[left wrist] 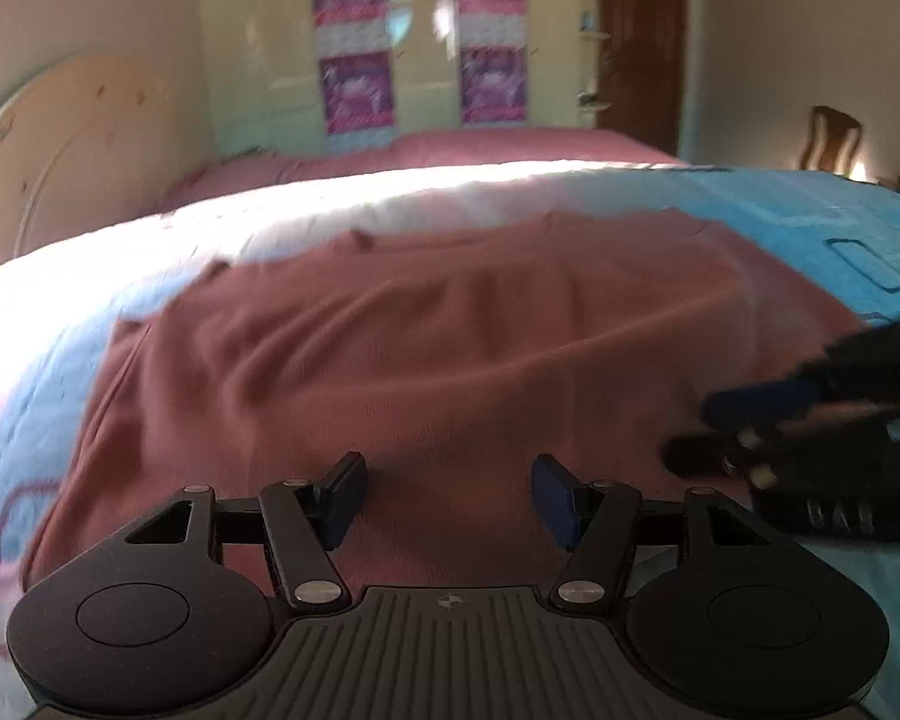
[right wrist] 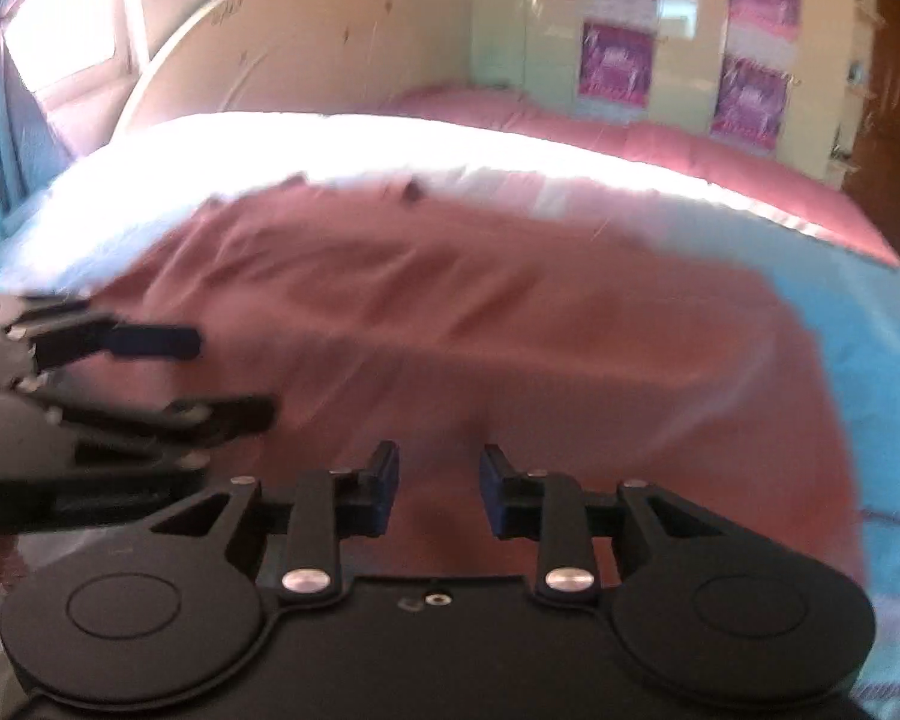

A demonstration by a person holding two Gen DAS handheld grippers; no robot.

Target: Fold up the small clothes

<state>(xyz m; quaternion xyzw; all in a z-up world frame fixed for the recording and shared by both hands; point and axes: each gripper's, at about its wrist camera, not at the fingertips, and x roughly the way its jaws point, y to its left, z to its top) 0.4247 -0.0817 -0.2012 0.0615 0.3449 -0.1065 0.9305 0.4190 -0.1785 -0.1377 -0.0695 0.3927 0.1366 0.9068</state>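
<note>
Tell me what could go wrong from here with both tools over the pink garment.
1. The left tool and right tool sit close side by side; they could bump as they close in.
2. Both are open with nothing gripped; the pink garment lies wrinkled, so a pinch may also catch the blue bedspread underneath.
3. Both views are blurred, so judging the garment's near edge is hard.

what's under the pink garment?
The pink garment lies spread on a light blue bedcover, which shows around its edges. Whatever lies directly beneath the cloth is covered and cannot be seen.
</note>
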